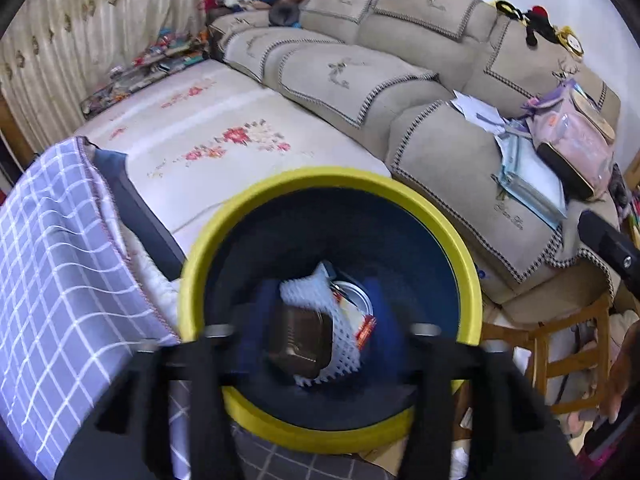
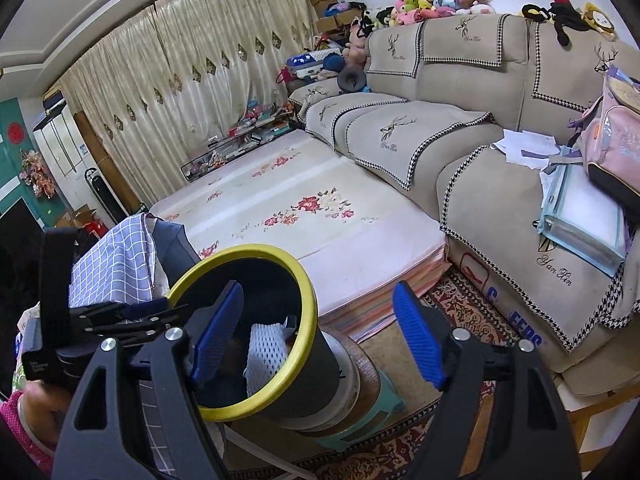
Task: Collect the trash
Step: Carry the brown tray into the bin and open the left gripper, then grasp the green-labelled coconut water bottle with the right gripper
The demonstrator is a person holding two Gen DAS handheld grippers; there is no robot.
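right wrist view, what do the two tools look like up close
The right tool has black plastic arms with triangular cut-outs, silver round pivot bolts, and ribbed blue pads on its fingers. The left tool, seen from the side, has a black linkage with small silver screws on a black block bearing small white lettering. A pink dotted sleeve shows at the lower left edge.

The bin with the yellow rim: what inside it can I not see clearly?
- Brown object, left wrist view: motion blur; unidentifiable.
- Can, left wrist view: mostly covered by white foam net.
- Bin bottom, right wrist view: hidden by its wall and the right gripper.
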